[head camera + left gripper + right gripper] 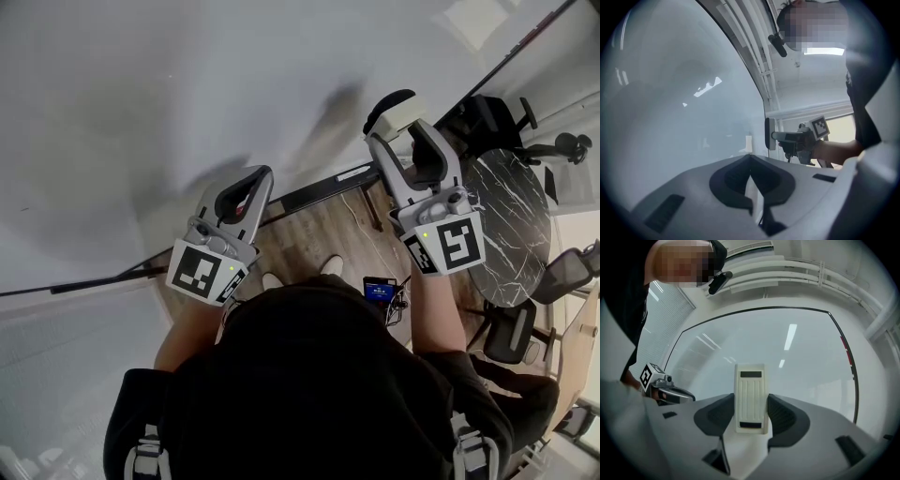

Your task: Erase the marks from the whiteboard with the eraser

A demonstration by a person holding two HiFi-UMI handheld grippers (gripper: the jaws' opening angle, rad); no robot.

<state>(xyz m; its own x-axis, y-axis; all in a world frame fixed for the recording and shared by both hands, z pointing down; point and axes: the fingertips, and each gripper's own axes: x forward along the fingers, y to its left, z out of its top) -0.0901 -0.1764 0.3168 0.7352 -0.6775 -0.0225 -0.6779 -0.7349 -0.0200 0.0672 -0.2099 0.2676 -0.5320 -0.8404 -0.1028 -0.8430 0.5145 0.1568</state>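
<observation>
The whiteboard (141, 103) fills the upper left of the head view, and I see no clear marks on it there. In the right gripper view the whiteboard (787, 348) shows its black frame and a short red streak (844, 351) near its right edge. My right gripper (401, 141) is shut on the cream eraser (398, 111), held up against the board. The eraser (750, 390) stands upright between the right gripper's (751, 401) jaws. My left gripper (247, 180) is shut on nothing, close to the board; its jaws meet in the left gripper (750, 158) view.
The board's dark lower rail (319, 194) runs above a wooden floor (319, 234). A round marble table (511, 225) and office chairs (562, 272) stand at the right. A small device with a blue screen (380, 291) hangs at the person's waist.
</observation>
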